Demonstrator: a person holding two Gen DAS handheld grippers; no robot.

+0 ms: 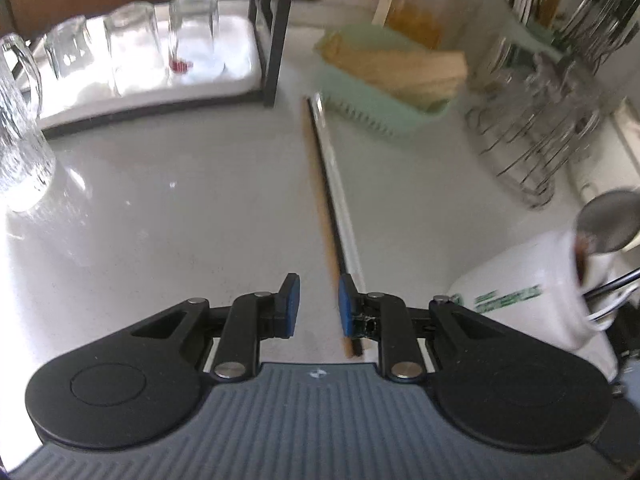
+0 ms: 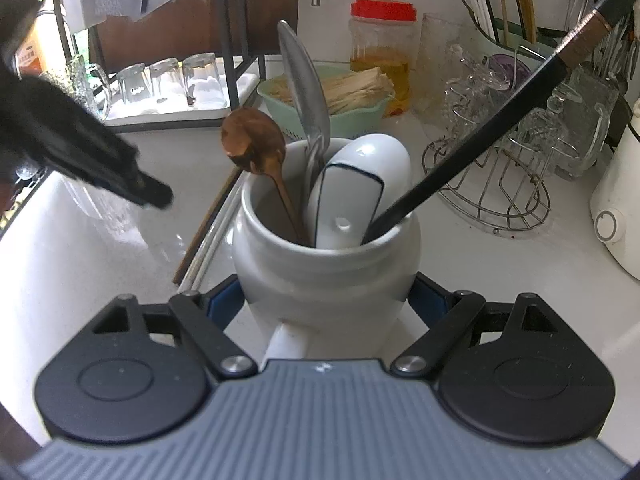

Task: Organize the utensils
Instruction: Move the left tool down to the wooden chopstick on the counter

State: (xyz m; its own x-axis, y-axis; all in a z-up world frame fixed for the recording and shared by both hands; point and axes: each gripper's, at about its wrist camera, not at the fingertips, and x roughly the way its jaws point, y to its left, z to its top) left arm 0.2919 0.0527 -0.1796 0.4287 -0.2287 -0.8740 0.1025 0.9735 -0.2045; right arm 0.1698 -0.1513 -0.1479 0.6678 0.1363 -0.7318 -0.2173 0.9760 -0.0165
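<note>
On the pale grey countertop (image 1: 160,208) lay long brown wooden chopsticks (image 1: 320,200), the left gripper (image 1: 319,306) slack-jawed above them; the right gripper (image 2: 326,304) clenched a white ceramic utensil jar (image 2: 326,264)

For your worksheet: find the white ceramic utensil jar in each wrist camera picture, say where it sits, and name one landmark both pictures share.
Left wrist view: the white ceramic utensil jar is at the lower right edge, beside the left gripper.
Right wrist view: the jar fills the centre, clamped between the right gripper jaws.
Shared landmark: the green basket by the red-lidded jar.
</note>
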